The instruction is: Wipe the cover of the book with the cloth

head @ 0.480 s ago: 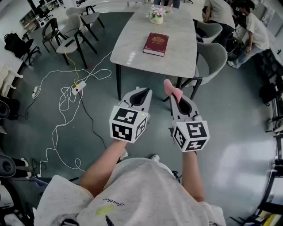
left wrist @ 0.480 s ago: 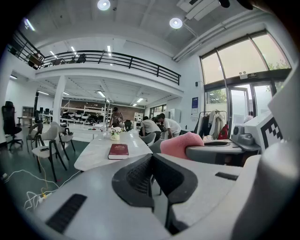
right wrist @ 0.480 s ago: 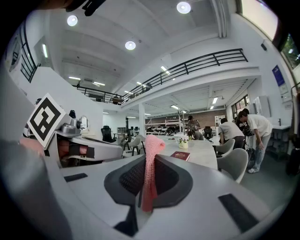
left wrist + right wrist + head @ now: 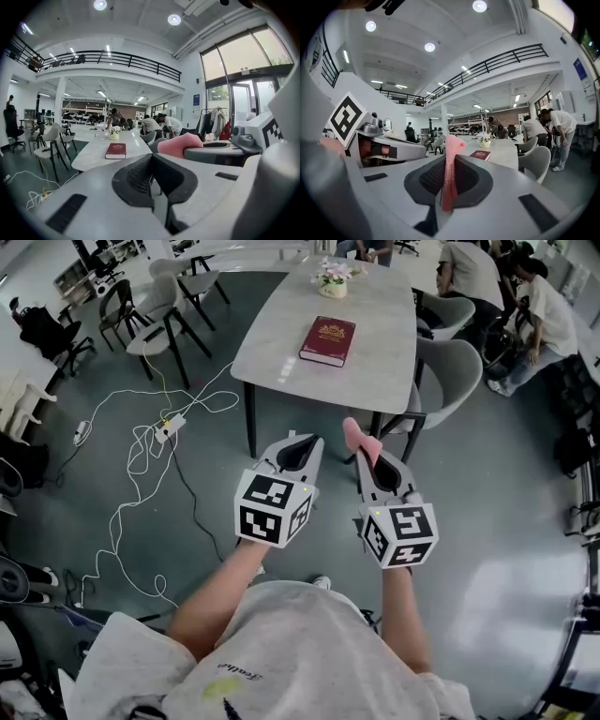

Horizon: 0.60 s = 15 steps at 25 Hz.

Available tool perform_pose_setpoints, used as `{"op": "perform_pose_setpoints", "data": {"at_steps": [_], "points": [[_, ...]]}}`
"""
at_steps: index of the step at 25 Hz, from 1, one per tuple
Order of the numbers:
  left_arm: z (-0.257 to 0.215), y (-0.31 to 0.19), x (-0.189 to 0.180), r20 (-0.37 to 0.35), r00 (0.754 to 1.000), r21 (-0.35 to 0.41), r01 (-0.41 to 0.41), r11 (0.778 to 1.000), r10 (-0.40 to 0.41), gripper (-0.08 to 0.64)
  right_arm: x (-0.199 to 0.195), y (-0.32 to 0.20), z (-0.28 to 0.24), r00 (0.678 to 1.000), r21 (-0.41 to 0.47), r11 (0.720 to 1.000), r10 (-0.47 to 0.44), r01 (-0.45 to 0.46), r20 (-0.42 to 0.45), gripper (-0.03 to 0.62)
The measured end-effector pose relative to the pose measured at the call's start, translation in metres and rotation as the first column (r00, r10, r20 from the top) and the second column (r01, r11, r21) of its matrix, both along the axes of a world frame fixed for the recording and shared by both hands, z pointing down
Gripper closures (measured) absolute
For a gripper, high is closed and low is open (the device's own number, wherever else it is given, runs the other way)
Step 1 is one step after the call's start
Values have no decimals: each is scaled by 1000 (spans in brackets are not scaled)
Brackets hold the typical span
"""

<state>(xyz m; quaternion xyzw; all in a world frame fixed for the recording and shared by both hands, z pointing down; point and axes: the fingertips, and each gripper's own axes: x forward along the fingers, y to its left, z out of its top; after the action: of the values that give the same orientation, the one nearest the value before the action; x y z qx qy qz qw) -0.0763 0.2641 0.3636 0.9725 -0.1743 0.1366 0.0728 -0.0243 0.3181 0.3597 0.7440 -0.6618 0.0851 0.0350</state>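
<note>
The cloth [image 4: 358,434] was pinched in the right gripper [image 4: 368,456], ready for wiping. The left gripper [image 4: 296,448] was closed on nothing. Both were held well short of the book [image 4: 327,340] on the desk [image 4: 272,348].

Closed red book [image 4: 327,340] lies on table [image 4: 384,371]; pink cloth [image 4: 357,436] pinched in jaws.

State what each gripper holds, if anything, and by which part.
The right gripper is shut on the pink knitted cloth, clamped by its lower part, with the top end poking past the jaws. The left gripper is shut, empty.
</note>
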Motion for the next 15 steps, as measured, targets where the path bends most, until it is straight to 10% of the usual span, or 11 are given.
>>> {"op": "perform_pose_setpoints", "data": {"at_steps": [15], "points": [[6, -10, 45, 11, 1000, -2, 6, 1000, -6, 554, 42, -8, 11, 1000, -18, 1000, -21, 22, 10, 572]]}}
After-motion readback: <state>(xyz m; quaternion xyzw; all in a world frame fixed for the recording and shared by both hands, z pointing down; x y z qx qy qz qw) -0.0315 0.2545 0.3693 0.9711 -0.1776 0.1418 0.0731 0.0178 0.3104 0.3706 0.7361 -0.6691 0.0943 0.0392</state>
